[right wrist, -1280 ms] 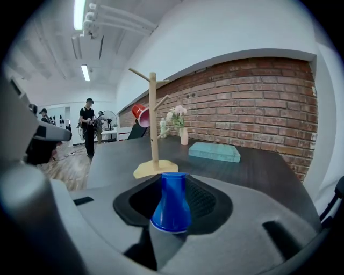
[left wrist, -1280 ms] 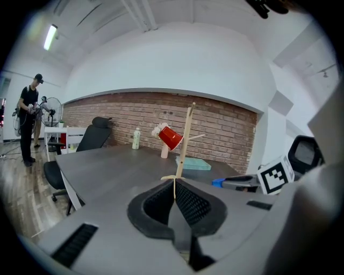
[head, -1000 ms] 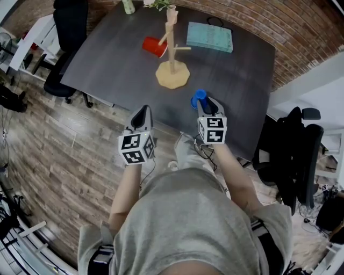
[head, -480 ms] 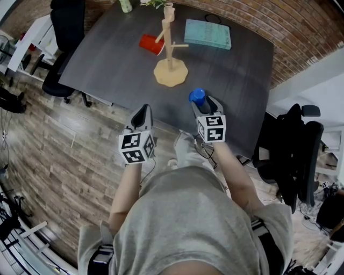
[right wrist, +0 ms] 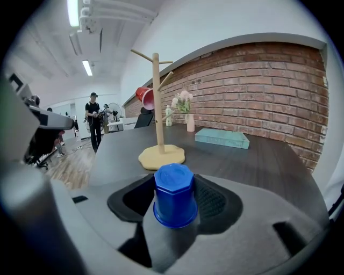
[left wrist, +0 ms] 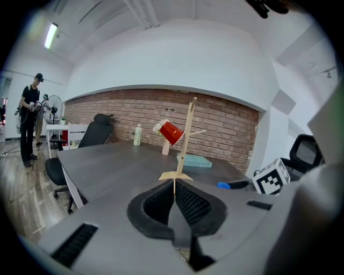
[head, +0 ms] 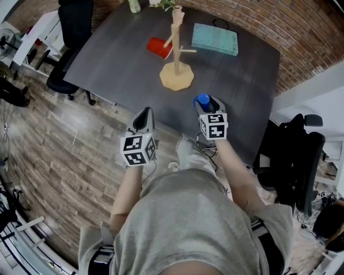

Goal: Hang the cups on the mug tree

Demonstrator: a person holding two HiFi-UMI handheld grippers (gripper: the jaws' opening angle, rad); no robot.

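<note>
A wooden mug tree stands at the middle of the dark table, with a red cup hung on one of its left pegs. A blue cup stands upside down near the table's front edge. My right gripper is around it; its jaws have just been opening, and the blue cup sits between the pads, not pressed by them. My left gripper hangs shut and empty at the table's front edge, left of the right one. In the left gripper view the tree and red cup lie straight ahead.
A teal box lies behind the tree at the right. A green bottle and a vase with flowers stand at the far edge. Black office chairs stand left and right of the table. A person stands far off.
The right gripper's jaws have widened and it has moved a little forward and down, so the blue cup now sits between them. The left gripper has kept still.
</note>
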